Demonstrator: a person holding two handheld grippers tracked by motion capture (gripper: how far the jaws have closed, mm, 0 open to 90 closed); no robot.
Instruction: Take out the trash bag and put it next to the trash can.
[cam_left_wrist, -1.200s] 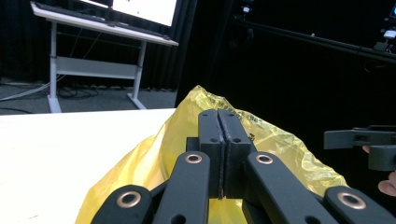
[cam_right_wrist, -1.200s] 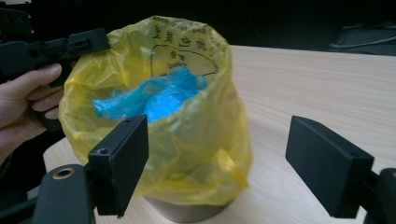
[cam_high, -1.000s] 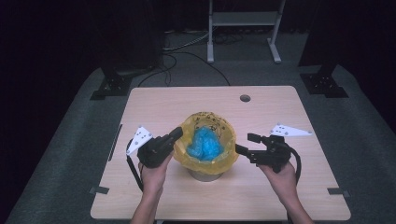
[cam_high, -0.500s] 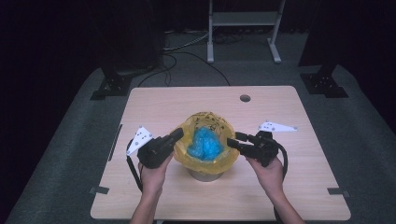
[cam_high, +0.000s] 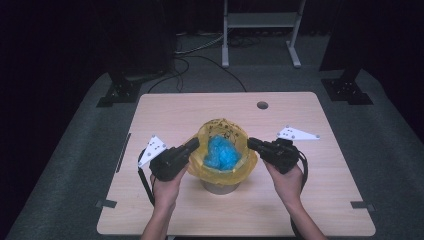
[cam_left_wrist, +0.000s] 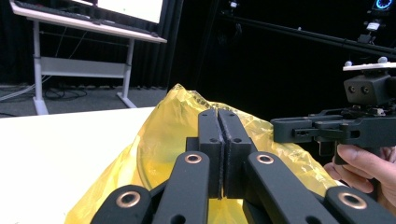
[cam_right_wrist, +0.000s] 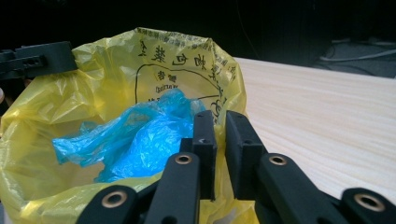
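Note:
A yellow plastic bag (cam_high: 220, 131) with black print lines a small grey bin (cam_high: 220, 188) at the table's middle. Crumpled blue plastic (cam_high: 223, 152) lies inside it, and shows again in the right gripper view (cam_right_wrist: 140, 135). My left gripper (cam_high: 194, 144) is at the bag's left rim, jaws pressed together (cam_left_wrist: 218, 113), apparently pinching the film. My right gripper (cam_high: 251, 143) is at the bag's right rim. Its jaws have just been closing; a narrow gap (cam_right_wrist: 219, 116) remains, with the yellow rim between them.
The light wooden table (cam_high: 310, 200) has a round cable hole (cam_high: 262, 105) at the back. On the floor behind it stand a white desk frame (cam_high: 260, 20) and two black stand bases (cam_high: 117, 92) (cam_high: 347, 90). Cables trail across the grey carpet.
My right gripper has moved left to the bag's right rim, and its jaws have narrowed from wide open to a small gap. The left gripper has kept still.

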